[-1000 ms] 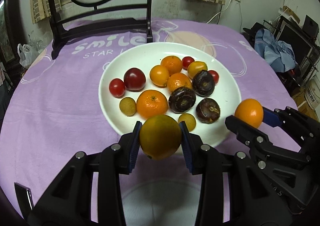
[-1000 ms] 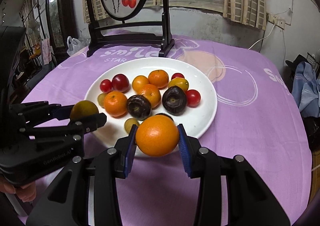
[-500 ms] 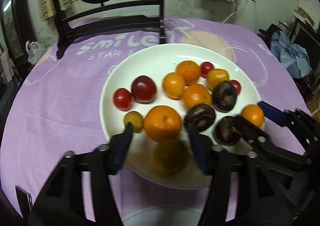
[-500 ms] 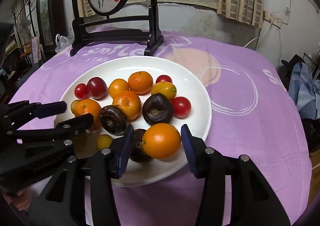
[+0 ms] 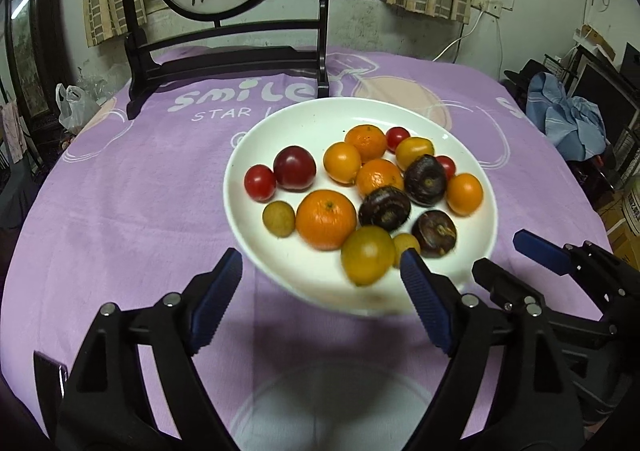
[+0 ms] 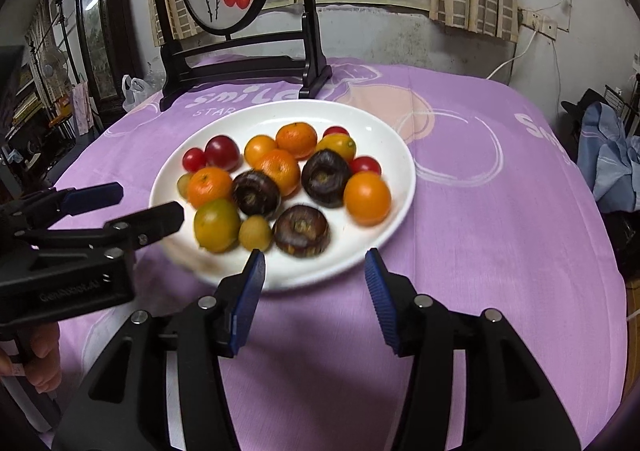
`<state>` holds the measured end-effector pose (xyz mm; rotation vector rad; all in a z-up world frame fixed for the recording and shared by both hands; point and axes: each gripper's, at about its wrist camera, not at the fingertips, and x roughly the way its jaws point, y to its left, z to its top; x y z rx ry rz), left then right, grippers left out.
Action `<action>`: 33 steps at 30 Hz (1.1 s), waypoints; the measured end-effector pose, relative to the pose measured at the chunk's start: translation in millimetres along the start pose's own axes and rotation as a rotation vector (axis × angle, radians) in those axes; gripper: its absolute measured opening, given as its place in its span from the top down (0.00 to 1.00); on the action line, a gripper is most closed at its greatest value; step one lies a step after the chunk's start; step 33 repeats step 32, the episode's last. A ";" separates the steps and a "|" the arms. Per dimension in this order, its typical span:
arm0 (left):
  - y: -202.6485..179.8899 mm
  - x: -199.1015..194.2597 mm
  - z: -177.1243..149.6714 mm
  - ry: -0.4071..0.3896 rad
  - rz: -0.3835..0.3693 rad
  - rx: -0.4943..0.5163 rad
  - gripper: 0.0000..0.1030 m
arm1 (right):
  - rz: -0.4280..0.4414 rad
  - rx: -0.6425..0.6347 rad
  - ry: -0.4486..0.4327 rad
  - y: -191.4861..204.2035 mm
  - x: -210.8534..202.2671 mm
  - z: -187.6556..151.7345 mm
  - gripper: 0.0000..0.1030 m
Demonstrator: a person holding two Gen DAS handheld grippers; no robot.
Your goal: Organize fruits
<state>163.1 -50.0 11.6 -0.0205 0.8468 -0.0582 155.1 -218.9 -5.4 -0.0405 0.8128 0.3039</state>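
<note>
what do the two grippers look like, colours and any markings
Both are the same build: the left gripper and right gripper have matte black angular plastic linkages with silver round screw heads at the joints. Each fingertip carries a blue ribbed pad. In the right wrist view, the left gripper's body shows small pale lettering, too blurred to read. No cables visible.

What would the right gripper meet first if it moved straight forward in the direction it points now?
Probably the near rim of the white plate, then the dark brown fruit just behind it; the right gripper is open, height unclear.

One plate [image 5: 280, 123]; fifteen fruits [image 5: 326, 219]; two grippers [image 5: 320, 283].
</note>
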 end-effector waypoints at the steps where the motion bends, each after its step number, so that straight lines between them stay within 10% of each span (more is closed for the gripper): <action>1: 0.3 -4.0 -2.5 -0.004 0.001 0.002 0.17 | 0.000 0.002 0.002 1.2 -3.6 -3.6 0.49; 33: 20.9 -59.8 -86.5 0.004 0.005 0.034 0.07 | -0.013 0.102 0.077 42.3 -49.4 -80.0 0.43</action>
